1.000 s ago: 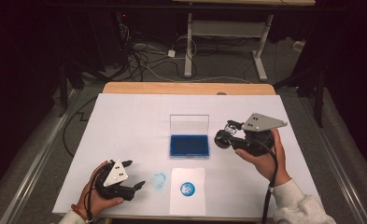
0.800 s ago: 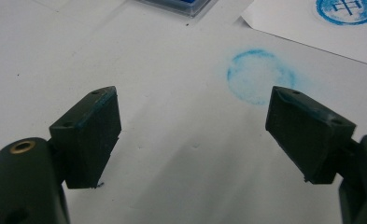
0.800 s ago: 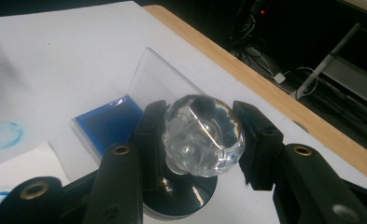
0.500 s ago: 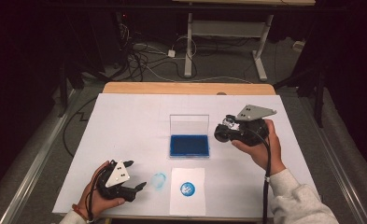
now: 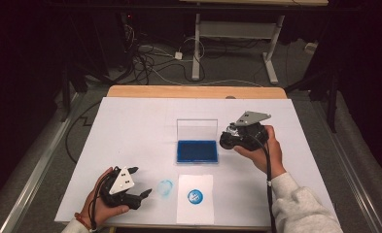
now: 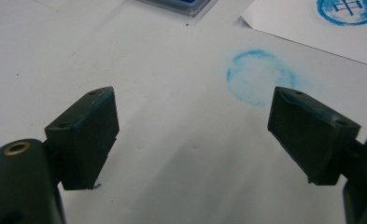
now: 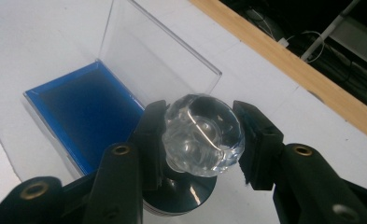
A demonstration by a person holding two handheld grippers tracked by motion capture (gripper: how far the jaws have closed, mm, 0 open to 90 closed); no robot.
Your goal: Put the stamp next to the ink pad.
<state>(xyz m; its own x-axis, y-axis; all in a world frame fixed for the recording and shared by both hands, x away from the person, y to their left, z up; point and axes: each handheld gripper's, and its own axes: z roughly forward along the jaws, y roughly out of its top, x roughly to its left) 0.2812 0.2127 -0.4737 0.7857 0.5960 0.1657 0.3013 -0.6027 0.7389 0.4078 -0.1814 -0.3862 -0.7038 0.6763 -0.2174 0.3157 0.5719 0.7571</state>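
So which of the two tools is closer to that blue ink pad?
The right. The right tool, shut on the clear-handled stamp, sits just beside the blue ink pad. The left tool, open, is farther off, near the table's front edge.

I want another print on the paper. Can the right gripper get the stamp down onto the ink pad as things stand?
Probably yes: the right gripper holds the stamp beside the ink pad, whose clear lid stands open, with nothing between.
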